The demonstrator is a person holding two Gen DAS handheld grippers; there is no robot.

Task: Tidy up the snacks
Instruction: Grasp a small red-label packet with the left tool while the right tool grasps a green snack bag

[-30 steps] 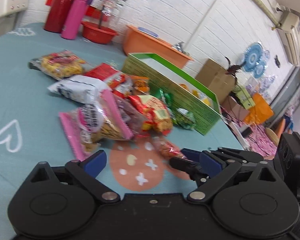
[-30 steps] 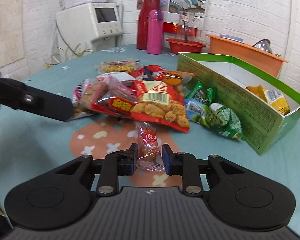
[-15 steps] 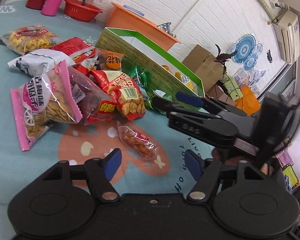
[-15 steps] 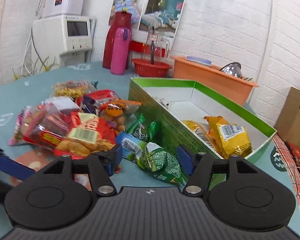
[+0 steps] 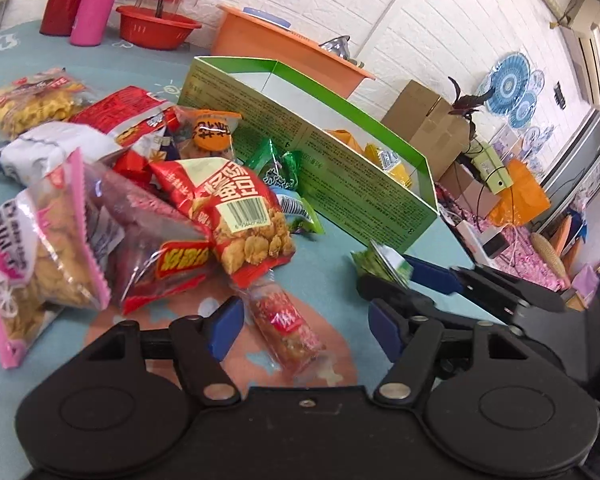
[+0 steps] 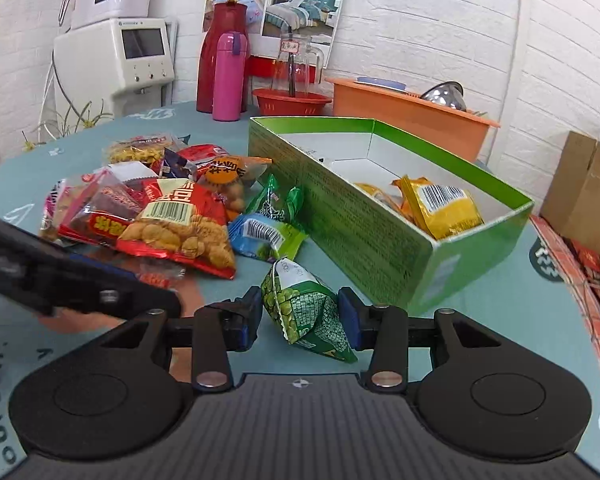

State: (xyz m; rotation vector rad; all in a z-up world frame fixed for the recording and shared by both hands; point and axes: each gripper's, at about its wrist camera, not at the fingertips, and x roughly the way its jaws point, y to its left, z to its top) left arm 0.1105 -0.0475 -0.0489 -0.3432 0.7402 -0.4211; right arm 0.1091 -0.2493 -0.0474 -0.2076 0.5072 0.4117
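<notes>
A heap of snack bags (image 6: 152,208) covers the left of the teal worktop (image 6: 479,312). In front of it the left hand-held gripper (image 5: 303,326) stands open, its jaws either side of a slim red snack packet (image 5: 286,320) lying flat, pads clear of it. Centre, the right hand-held gripper (image 6: 298,316) has just been closing; a green pea packet (image 6: 307,308) sits between its blue pads, seemingly pinched. At right, the green box (image 6: 363,232) holds yellow packets (image 6: 439,206).
</notes>
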